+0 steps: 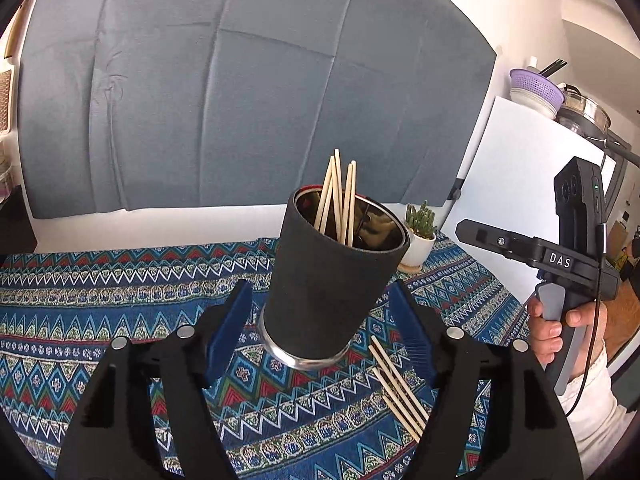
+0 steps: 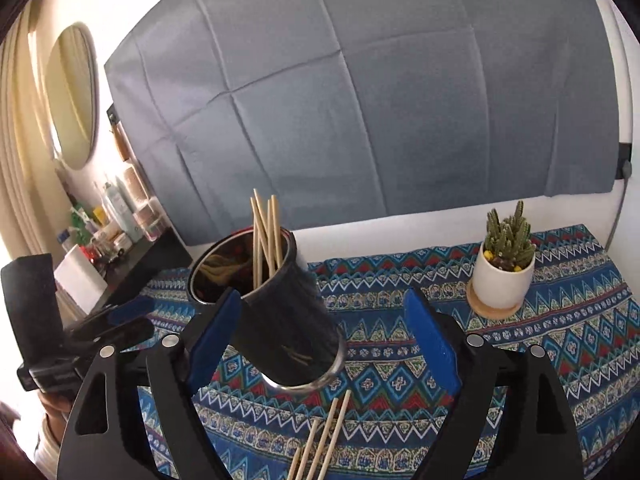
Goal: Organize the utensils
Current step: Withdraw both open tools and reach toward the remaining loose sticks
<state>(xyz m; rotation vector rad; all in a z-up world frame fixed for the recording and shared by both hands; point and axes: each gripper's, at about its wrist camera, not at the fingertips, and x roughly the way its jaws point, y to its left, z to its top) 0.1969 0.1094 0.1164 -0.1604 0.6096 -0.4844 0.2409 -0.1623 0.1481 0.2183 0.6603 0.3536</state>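
A dark cup (image 1: 328,288) with a steel base stands on the patterned tablecloth (image 1: 80,304) and holds several wooden chopsticks (image 1: 338,200). Several loose chopsticks (image 1: 400,388) lie on the cloth to its right. My left gripper (image 1: 320,332) is open, its blue pads either side of the cup's base without touching it. In the right wrist view the cup (image 2: 280,312) sits between the open pads of my right gripper (image 2: 324,344), nearer the left pad. Loose chopsticks (image 2: 324,436) lie just in front of it. The right gripper also shows in the left wrist view (image 1: 560,256), held in a hand.
A small cactus in a white pot (image 2: 505,276) stands on a wooden coaster at the back right of the cloth. A grey cloth backdrop (image 2: 360,100) hangs behind the table. A shelf with bottles (image 2: 116,220) is at the left, and a white fridge (image 1: 520,184) with dishes on top stands at the right.
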